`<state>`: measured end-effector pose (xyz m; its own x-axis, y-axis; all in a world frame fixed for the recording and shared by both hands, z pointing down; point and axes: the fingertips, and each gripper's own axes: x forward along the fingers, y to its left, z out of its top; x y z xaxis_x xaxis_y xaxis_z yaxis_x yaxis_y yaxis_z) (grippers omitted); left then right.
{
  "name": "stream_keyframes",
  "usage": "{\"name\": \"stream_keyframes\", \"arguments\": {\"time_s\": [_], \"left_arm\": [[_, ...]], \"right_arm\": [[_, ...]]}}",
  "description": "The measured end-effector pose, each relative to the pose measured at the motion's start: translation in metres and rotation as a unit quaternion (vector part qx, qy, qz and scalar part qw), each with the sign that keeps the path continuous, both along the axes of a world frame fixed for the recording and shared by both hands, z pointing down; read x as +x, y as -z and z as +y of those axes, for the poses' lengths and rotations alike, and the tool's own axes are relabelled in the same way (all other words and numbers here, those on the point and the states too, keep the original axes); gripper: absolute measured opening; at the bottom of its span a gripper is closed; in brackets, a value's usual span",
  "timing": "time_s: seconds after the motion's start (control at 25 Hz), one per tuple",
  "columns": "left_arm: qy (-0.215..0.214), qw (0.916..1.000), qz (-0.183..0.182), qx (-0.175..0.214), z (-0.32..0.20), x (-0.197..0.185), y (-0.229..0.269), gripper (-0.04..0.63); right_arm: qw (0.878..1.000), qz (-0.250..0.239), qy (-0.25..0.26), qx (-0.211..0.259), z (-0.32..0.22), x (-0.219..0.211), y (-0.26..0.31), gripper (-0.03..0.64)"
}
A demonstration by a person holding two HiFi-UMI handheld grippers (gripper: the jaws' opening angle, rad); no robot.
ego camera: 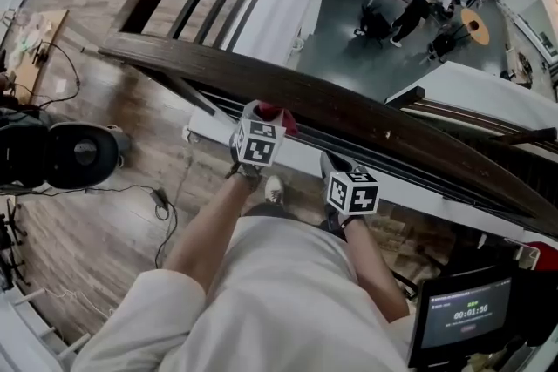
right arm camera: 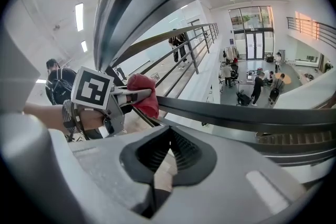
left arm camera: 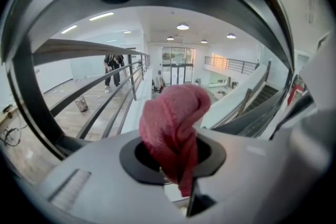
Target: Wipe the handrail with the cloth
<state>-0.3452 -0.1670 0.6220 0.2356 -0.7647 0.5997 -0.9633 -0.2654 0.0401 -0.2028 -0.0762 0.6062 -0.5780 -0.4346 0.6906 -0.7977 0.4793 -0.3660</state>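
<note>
At near edge of dark wooden handrail: left gripper clamped on bunched red cloth, cloth pressed against rail. Just right, nearer body: right gripper, jaws pressed together, nothing between, below rail. Far beyond rail: people on lower floor.

Office atrium, gallery handrail, lobby floor below

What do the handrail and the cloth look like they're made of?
Handrail: looks like dark-stained wood with a satin finish, going by the brown grain streaks and soft sheen; could be veneer. Cloth: pink-red terry or microfibre, judging by its fuzzy, matte nap.
</note>
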Motion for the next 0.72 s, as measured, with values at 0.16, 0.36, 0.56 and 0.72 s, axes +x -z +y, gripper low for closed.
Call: {"name": "stream_keyframes", "arguments": {"time_s": [0.16, 0.36, 0.56, 0.72], "left_arm": [[0.009, 1.0, -0.003, 0.001, -0.003, -0.03, 0.005, 0.084], [0.016, 0.9998, -0.011, 0.003, -0.003, -0.063, 0.006, 0.084], [0.031, 0.9994, -0.016, 0.006, -0.005, -0.097, 0.005, 0.084], [0.036, 0.9986, -0.037, 0.009, -0.007, -0.117, 0.003, 0.084]], "right_arm": [[1.0, -0.004, 0.004, -0.003, -0.003, -0.018, -0.003, 0.003], [1.0, -0.004, 0.007, -0.011, -0.004, -0.032, -0.007, 0.003], [1.0, -0.003, 0.007, -0.014, -0.01, -0.047, -0.008, 0.003], [1.0, -0.004, 0.011, -0.018, -0.015, -0.054, -0.011, 0.003]]}}
